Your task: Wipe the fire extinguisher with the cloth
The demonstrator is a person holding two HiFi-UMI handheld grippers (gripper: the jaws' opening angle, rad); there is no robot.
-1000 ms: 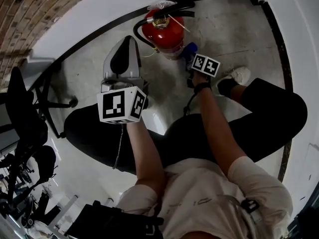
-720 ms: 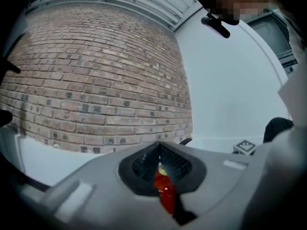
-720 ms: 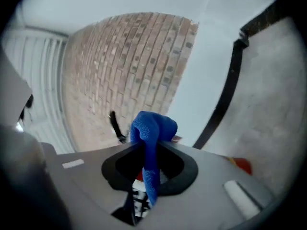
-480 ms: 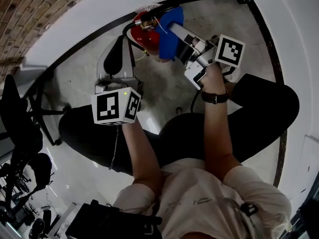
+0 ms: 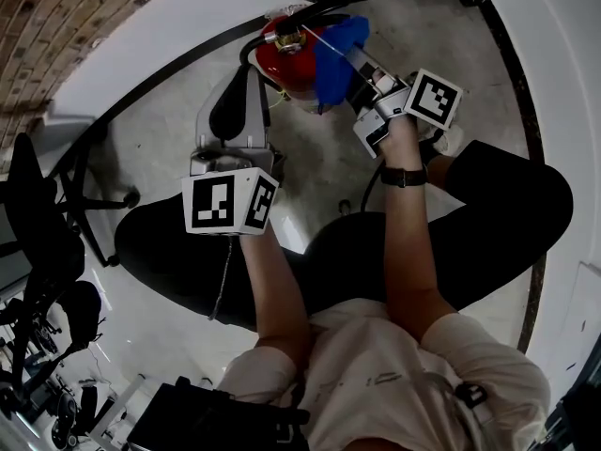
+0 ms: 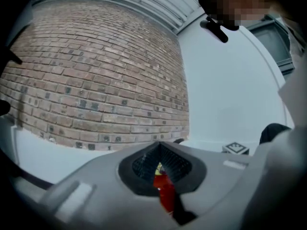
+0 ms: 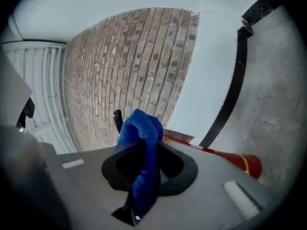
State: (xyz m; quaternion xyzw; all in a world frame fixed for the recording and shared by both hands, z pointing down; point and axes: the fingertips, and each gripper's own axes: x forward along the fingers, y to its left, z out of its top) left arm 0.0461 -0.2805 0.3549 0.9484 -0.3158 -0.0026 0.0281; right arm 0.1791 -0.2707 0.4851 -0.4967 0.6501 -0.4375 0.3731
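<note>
Head view: pinching the cloth (image 5: 333,54) in the right tongs (image 5: 353,61), holding it against the fire extinguisher (image 5: 282,56) at the floor's (image 5: 423,26) wall edge; left tongs (image 5: 250,75) pressed together, empty. Risking toppling it, pushing unbraced.

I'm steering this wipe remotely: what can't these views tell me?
Whether the cloth touches the extinguisher: in the head view the cloth overlaps it; in the right gripper view the cloth bunched in the right gripper blocks the contact.
Extinguisher's lower body and base: the head view looks down on its top; the left gripper view shows only a red sliver past the left gripper's shut jaws.
Print on the extinguisher: too small in every view.
</note>
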